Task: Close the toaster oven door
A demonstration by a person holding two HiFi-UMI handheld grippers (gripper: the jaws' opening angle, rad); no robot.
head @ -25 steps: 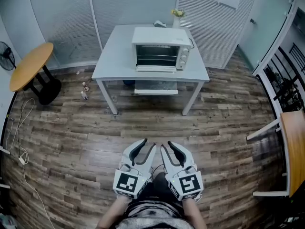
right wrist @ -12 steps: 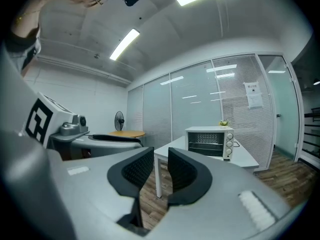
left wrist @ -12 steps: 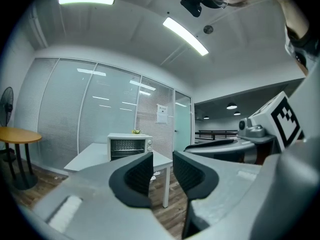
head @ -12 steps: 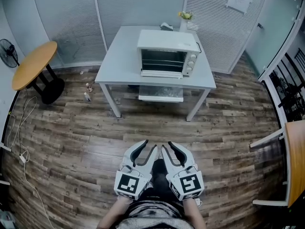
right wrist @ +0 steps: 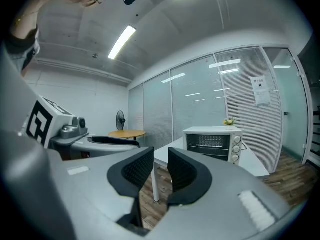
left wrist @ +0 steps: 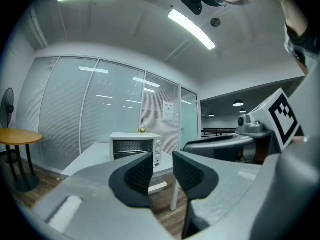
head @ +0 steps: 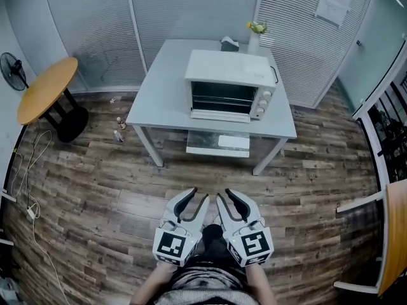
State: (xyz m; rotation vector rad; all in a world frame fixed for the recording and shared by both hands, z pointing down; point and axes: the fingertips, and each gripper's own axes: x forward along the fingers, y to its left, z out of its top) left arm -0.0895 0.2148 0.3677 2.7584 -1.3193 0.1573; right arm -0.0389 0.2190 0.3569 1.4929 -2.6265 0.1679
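At 6 o'clock in the head view, the left gripper [head: 199,197] and right gripper [head: 222,197] sit side by side above the wood floor [head: 95,183]. Each has its 2 jaws a narrow gap apart, gripping nothing (each gripper view shows only air between the pads). Toward 12 o'clock, well apart from both, the toaster oven [head: 232,84] stands on the white table [head: 159,88]. Its door [head: 220,115] looks dropped open, with the racks showing.
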